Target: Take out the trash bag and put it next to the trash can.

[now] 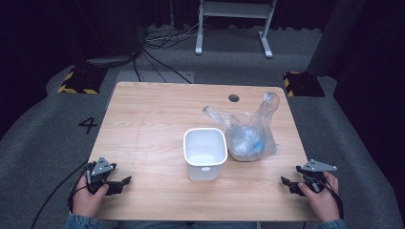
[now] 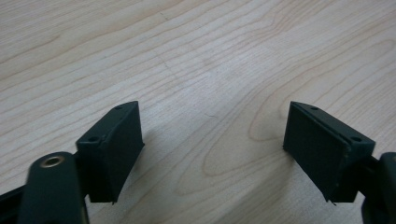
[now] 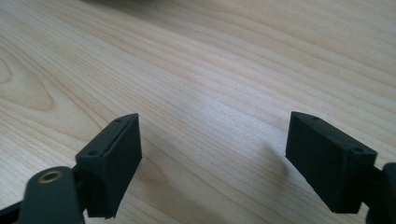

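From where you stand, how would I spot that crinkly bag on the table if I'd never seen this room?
Start at the wooden table and find the white tub near its middle. Touching the tub's right side sits the clear plastic bag, knotted handles sticking up, something bluish inside. It's the only see-through, crumpled thing there.

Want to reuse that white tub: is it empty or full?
Empty and upright: the high view shows the white tub with a bare white inside, beside the plastic bag.
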`<action>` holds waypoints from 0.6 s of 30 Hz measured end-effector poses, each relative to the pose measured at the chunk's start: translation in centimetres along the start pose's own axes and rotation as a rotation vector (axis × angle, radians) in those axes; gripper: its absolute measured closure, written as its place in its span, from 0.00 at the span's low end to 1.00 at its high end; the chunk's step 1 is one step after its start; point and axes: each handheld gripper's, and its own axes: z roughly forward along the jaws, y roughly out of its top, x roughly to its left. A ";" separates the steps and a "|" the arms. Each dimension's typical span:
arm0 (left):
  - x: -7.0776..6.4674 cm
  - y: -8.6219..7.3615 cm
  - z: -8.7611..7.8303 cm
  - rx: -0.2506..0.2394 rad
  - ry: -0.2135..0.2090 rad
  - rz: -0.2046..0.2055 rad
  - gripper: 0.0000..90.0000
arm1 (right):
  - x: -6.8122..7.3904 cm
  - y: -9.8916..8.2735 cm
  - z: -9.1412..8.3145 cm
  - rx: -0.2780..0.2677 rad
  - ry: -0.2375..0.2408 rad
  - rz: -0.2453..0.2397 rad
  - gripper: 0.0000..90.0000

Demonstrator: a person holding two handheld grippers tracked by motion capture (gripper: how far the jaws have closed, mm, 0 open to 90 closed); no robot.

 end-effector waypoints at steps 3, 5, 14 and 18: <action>0.3 0.1 0.1 0.008 -0.009 0.003 0.17 | 0.0 -0.4 0.6 -0.017 0.009 0.018 0.16; 0.4 0.1 0.1 0.006 -0.013 0.008 0.17 | 0.1 -0.5 0.9 -0.041 0.008 0.025 0.14; 0.7 0.3 0.3 0.009 -0.002 -0.001 0.16 | -0.2 0.3 1.8 -0.017 0.007 0.027 0.03; 0.7 0.3 0.3 0.007 0.001 -0.005 0.16 | -0.2 0.4 1.9 -0.014 0.006 0.027 0.02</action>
